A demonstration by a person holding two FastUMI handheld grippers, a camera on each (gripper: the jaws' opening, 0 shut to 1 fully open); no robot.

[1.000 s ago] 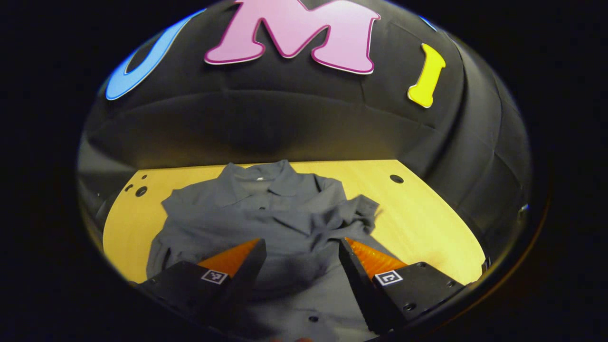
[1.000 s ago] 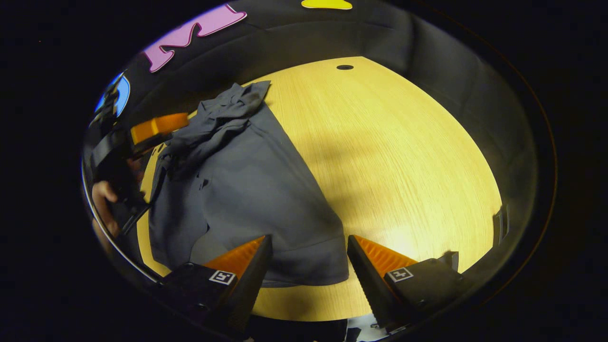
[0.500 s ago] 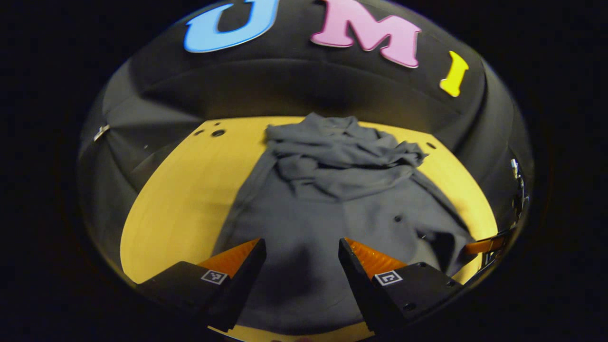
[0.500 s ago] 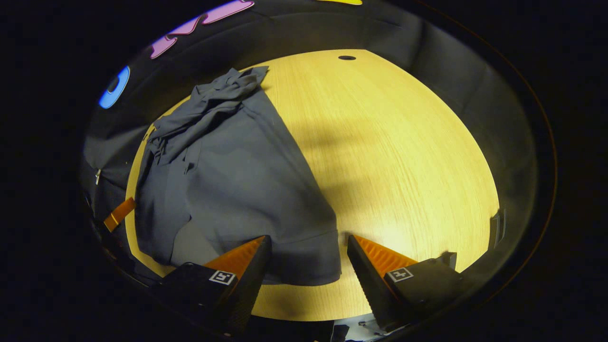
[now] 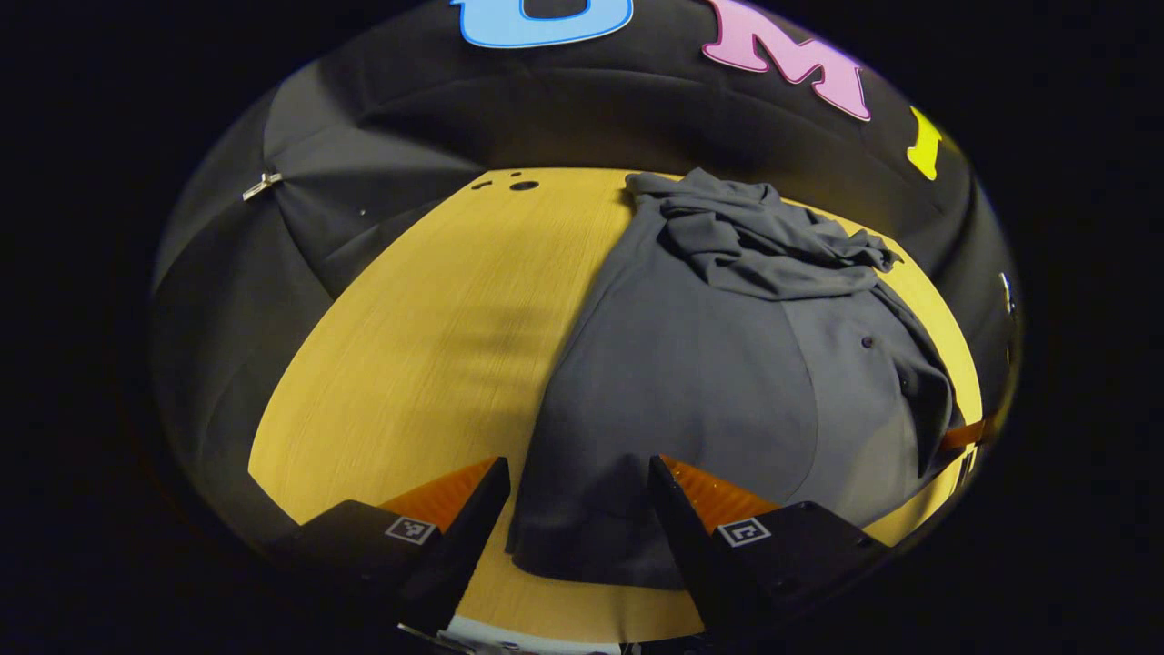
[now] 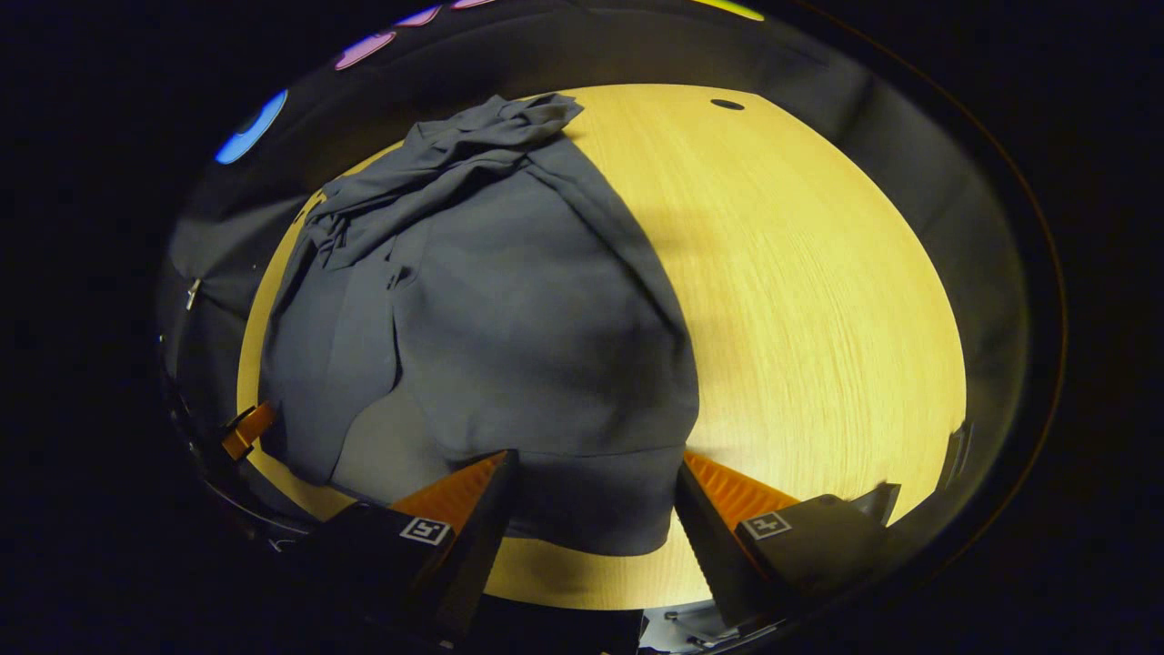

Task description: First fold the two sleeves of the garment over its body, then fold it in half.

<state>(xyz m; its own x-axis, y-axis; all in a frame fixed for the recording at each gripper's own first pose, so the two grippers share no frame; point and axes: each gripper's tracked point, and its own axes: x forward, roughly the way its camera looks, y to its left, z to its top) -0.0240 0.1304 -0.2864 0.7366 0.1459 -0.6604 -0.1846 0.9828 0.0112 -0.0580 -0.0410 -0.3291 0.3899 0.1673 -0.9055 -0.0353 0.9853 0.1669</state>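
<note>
A light wooden table [image 5: 409,346] with a curved near edge fills the booth floor, ringed by black cloth wall [image 5: 300,209]; a few dark round holes [image 5: 523,186] sit near its far edge. On it lies a dark grey button-front shirt [image 5: 700,364], its body spread fairly flat, its long axis running from the near hem to the far collar end. Both sleeves [image 5: 764,250] are bunched in a rumpled heap across the upper chest. In the right gripper view the shirt [image 6: 509,309] covers the table's [image 6: 818,300] left half. The left gripper [image 5: 578,473] hangs with jaws spread over the hem's left corner, grasping nothing; the right gripper [image 6: 596,468] likewise gapes over the right hem corner.
</note>
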